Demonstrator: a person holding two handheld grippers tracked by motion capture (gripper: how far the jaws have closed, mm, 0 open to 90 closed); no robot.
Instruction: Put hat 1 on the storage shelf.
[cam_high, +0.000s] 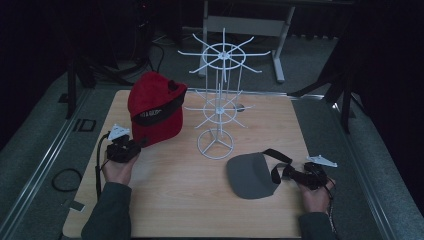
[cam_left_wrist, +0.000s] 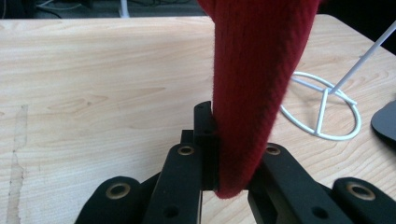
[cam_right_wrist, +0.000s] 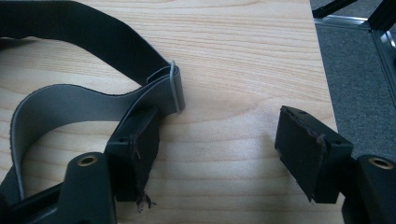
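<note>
A red knit cap (cam_high: 155, 107) with a dark band hangs lifted over the table's left side. My left gripper (cam_high: 140, 144) is shut on its lower edge. In the left gripper view the red cap's fabric (cam_left_wrist: 257, 70) rises from between the jaws of the left gripper (cam_left_wrist: 233, 154). A grey visor cap (cam_high: 252, 175) with a black strap (cam_high: 276, 162) lies at the front right. My right gripper (cam_high: 295, 173) sits just right of that strap. In the right gripper view the right gripper (cam_right_wrist: 224, 149) stands open with bare wood between its pads, and the strap (cam_right_wrist: 93, 100) curls beside the left pad (cam_right_wrist: 140, 149).
A white wire hat rack (cam_high: 220, 100) with two tiers of prongs stands mid-table, its ring base (cam_left_wrist: 327, 112) close to the red cap. The wooden table (cam_high: 175, 200) ends in a metal frame and grey carpet on the right (cam_right_wrist: 359, 84). A cable loop (cam_high: 66, 179) lies on the floor at left.
</note>
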